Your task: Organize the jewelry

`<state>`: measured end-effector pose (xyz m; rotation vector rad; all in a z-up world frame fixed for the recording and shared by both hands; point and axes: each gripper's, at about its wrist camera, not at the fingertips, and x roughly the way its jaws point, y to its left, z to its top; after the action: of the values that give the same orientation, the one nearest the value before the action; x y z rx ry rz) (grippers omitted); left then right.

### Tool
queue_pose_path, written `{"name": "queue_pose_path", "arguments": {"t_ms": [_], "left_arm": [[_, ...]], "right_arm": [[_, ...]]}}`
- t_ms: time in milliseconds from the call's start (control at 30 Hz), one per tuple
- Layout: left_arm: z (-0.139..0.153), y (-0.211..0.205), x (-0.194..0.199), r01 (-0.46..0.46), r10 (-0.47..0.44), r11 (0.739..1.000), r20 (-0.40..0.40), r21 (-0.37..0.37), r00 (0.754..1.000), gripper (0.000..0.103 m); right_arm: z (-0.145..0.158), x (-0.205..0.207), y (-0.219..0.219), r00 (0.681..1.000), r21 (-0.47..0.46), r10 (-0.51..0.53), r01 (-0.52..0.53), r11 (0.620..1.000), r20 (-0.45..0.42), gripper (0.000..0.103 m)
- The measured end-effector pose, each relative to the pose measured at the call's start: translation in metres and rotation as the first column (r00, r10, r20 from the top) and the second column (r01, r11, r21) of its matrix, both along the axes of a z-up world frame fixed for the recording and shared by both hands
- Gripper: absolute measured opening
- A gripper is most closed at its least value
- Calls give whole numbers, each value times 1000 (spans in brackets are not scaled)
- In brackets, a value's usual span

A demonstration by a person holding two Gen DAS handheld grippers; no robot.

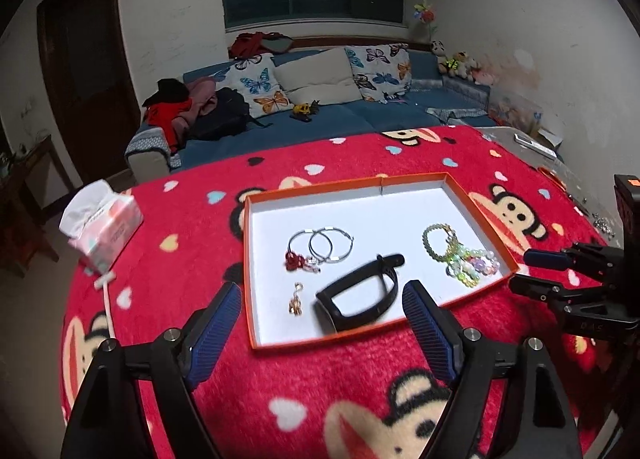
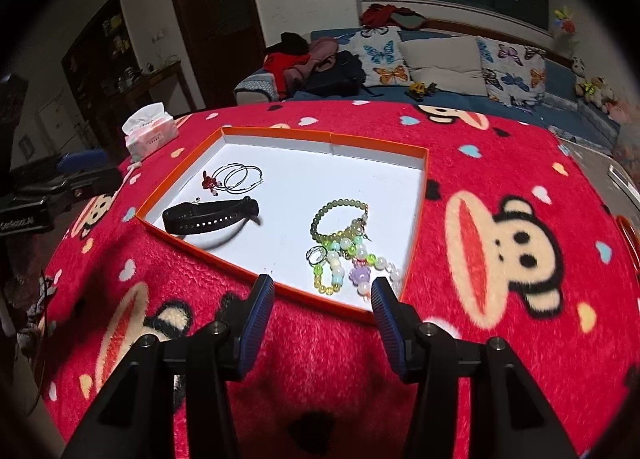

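Nearest first: left gripper spread wide, nothing between its blue pads, hovering over the near edge of the orange tray. Right gripper likewise spread and empty, at the tray's near rim on its own side.

Black wristband lies inside the tray just ahead of the left gripper, roughly centred between its fingers, strap curled into a loop. Judged light, rubbery, flexible; should tolerate a firm pinch. Best hold: across the strap where it stands up off the tray floor, not the flat body.

Small gold charm sits left of the wristband, near the left finger. Tiny and low; likely to slip, needs a fine tip pinch.

Beaded bracelets, green and pastel, lie heaped just ahead of the right gripper, closer to its right finger. A small silver ring touches the heap. Beads judged light, round, slick, on soft cord; strands look tangled, so lifting one may drag the others. Take a single strand at the outer loop.

Farther back: two thin hoop earrings overlapping, a red ornament touching them. Hoops judged stiff but thin, easily bent; grip across the wire.

Tray rests on a red monkey-print blanket. Tissue box well apart, far left.
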<state>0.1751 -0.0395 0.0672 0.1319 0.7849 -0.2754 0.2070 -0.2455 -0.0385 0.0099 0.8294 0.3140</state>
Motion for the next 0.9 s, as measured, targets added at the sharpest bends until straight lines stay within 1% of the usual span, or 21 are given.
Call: {"name": "queue_pose_path", "arguments": {"t_ms": [100,233,367,467,533,667,767,833,900], "left_arm": [[-4,2,-17,-15,15,1000,9,-9,1000,89],[-10,5,-34,-40,40,999,27,-29,999,89],[-20,12,-48,-66,67,996,28,-61,997,89],[-33,15,-59,-89,91,994,21,-57,996,89],[-40,17,-63,-106,108,993,31,-43,994,89],[-56,20,-73,-135,138,990,65,-51,988,89],[-67,21,-80,-150,154,988,89,-47,984,89],[-74,21,-86,-172,175,985,116,-32,978,89],[-78,20,-90,-171,171,985,141,-16,975,89]], "right_arm": [[-1,-7,4,1000,30,-19,18,999,5,55],[-2,-20,12,999,34,-36,35,999,22,55],[-4,-31,18,997,25,-61,60,998,50,55],[-5,-39,22,993,24,-94,93,995,76,55],[-4,-44,23,988,32,-116,113,993,98,55],[-4,-57,31,970,0,-161,164,986,181,55],[-8,-60,33,964,18,-179,179,984,197,55],[-11,-64,37,955,-2,-193,199,980,225,55],[-15,-66,39,950,-13,-204,213,977,236,55]]}}
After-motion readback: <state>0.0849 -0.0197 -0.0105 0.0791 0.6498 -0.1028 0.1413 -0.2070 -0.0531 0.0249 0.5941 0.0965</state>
